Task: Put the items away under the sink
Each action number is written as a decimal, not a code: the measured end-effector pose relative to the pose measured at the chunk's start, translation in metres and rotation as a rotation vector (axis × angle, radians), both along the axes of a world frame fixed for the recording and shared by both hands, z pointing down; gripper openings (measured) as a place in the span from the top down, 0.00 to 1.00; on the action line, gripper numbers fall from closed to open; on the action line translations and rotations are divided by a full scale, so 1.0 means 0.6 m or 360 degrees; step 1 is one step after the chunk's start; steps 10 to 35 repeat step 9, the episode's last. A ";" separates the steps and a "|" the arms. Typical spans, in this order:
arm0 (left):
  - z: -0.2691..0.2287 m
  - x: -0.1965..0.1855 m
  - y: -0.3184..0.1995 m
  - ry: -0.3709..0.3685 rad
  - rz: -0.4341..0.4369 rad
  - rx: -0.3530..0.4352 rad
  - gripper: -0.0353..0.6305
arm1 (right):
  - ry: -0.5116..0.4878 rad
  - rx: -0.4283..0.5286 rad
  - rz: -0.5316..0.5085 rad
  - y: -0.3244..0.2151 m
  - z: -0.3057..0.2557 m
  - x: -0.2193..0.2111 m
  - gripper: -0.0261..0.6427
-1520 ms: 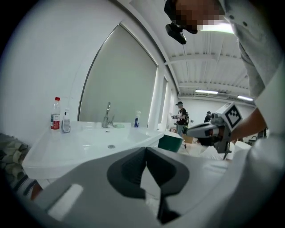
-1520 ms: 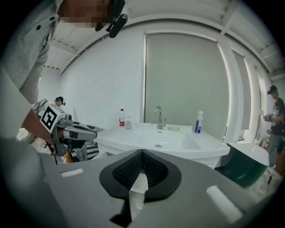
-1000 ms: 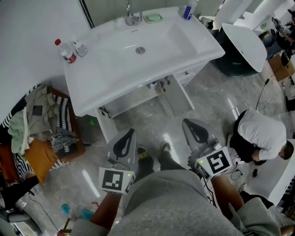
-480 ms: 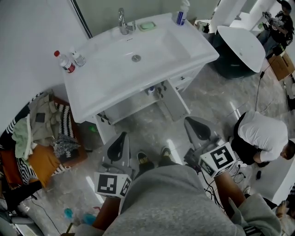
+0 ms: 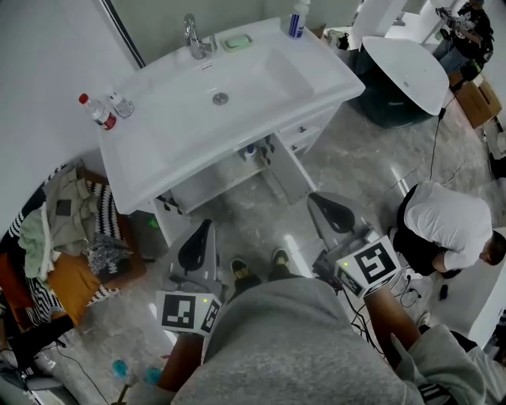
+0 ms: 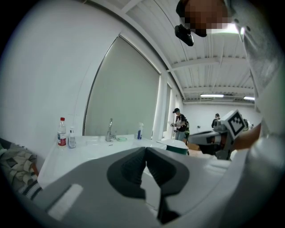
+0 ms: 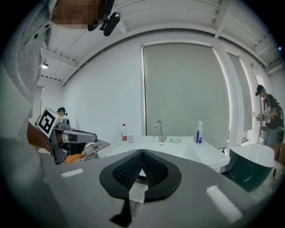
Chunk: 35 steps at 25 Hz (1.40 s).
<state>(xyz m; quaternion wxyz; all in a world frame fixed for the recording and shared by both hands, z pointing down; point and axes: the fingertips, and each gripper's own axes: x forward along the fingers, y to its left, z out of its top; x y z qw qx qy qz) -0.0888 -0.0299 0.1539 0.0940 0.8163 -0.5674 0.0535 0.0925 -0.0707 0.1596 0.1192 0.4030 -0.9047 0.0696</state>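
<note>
Holds grey left gripper and grey right gripper clenched shut on nothing, low before the white ceramic sink. Shows red-capped clear plastic bottle and small clear bottle on its left rear corner, blue-and-white spray bottle at right rear.

Bright white bathroom corner on a glossy floor.
Plain white wall on the left, meeting a tall grey roller-blind window at the far side, behind a white vanity cabinet with a wide rectangular basin top; white cabinet door swung open toward the near side. Glossy grey marbled floor all around, streaked with pale light reflections. To the far right, a white oval freestanding tub with a dark outer shell. Overhead, a white beamed ceiling with a long strip lamp lit.
</note>
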 end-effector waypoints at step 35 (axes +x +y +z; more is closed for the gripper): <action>0.003 0.023 0.000 0.0030 -0.0017 -0.0019 0.93 | -0.0012 0.0001 0.0016 -0.002 0.002 0.029 0.96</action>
